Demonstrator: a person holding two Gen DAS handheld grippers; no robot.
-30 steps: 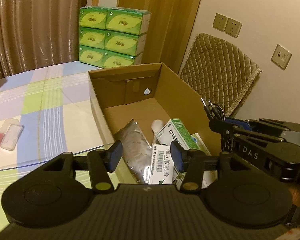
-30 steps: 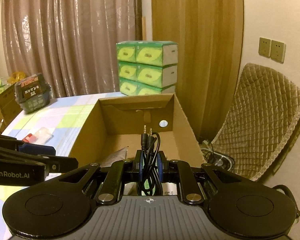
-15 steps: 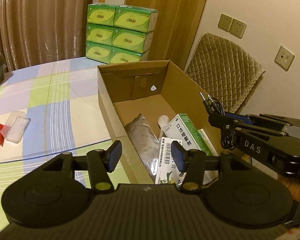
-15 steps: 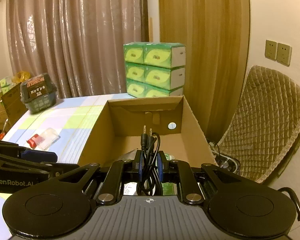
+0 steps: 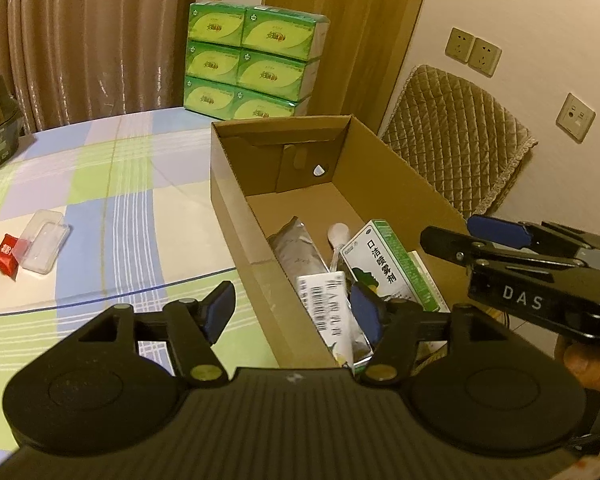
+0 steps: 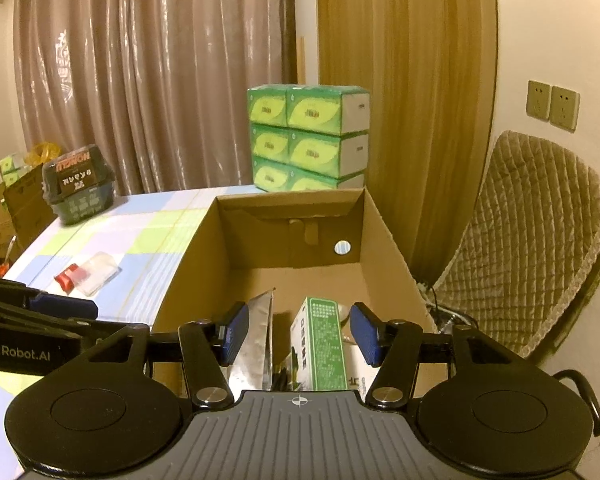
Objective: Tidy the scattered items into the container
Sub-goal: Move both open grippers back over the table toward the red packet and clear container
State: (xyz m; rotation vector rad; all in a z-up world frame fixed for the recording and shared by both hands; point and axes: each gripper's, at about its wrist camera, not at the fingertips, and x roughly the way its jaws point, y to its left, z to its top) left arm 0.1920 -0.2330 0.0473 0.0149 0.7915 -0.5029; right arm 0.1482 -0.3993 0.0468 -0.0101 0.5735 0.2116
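The open cardboard box (image 5: 236, 216) stands on the checked tablecloth. In it lie a silver pouch (image 5: 296, 248), a green-and-white carton (image 5: 384, 264) and a white barcoded pack (image 5: 328, 304). My right gripper (image 6: 300, 332) hovers over the box's near end with its jaws opening. Nothing is pressed between them; the carton (image 6: 320, 344) lies below. A dark strand of cable (image 6: 281, 378) shows beside it. My left gripper (image 5: 292, 312) hangs over the box's near left wall, jaws opening and empty. A clear plastic case (image 5: 44, 246) and a red packet (image 5: 6, 256) lie on the cloth to the left.
A stack of green tissue packs (image 5: 256, 68) stands behind the box. A dark basket (image 6: 80, 184) sits at the table's far left. A quilted chair (image 5: 460, 140) is close on the right, by the wall. Curtains hang behind.
My right gripper opened and the black audio cable it pinched has dropped out of its jaws into the box. My left jaws spread a little wider.
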